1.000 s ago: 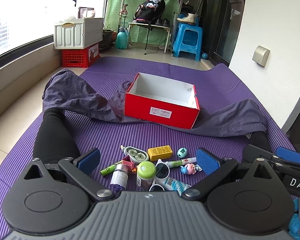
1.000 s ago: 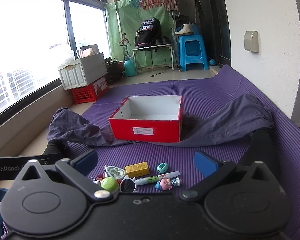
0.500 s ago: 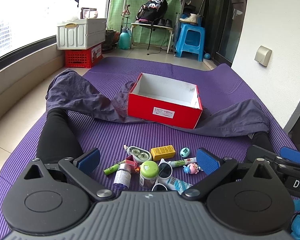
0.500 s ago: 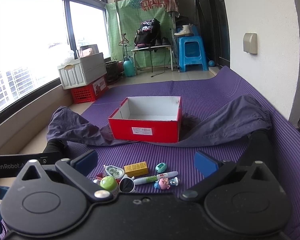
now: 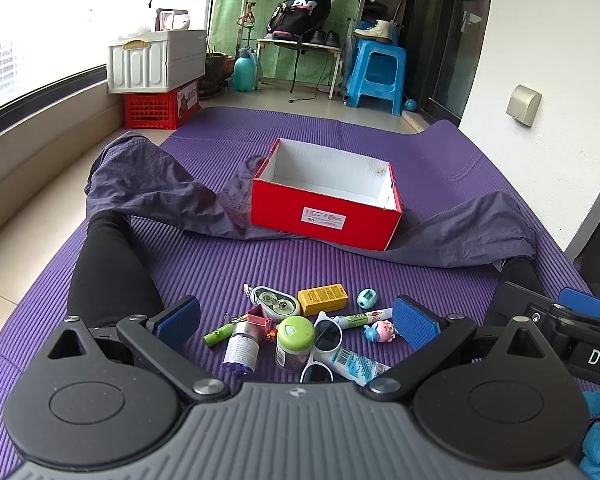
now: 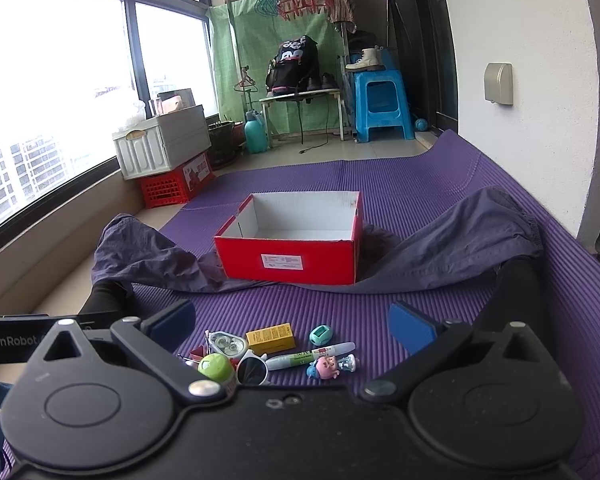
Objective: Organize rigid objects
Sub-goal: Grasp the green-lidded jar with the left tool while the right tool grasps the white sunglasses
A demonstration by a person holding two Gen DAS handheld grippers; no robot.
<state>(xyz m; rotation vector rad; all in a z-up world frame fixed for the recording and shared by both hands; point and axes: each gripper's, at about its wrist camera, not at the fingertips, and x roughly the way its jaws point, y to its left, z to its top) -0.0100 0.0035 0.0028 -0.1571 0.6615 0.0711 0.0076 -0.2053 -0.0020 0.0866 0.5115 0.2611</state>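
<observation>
Change since a second ago: my left gripper (image 5: 296, 322) has eased a little nearer the pile; the open red cardboard shoebox with white inside (image 5: 326, 200) sits slightly lower in its view. My right gripper (image 6: 292, 326) has hardly shifted.
My jaws: both pairs wide apart, holding nothing.
The pile: small rigid things lie on the purple ribbed foam mat (image 5: 220, 264) between my left pads, with the yellow rectangular carton (image 5: 323, 299), green-capped plastic jar (image 5: 295, 340), white-framed sunglasses (image 5: 324, 346), pink pig figurine (image 5: 381, 329), teal sharpener (image 5: 367, 297) and white correction-tape dispenser (image 5: 274, 301) all near one another.
The box: beyond the pile, well apart, nothing visible inside.
Meaning: nothing sorted yet; I judge this as lining up a first pick.
</observation>
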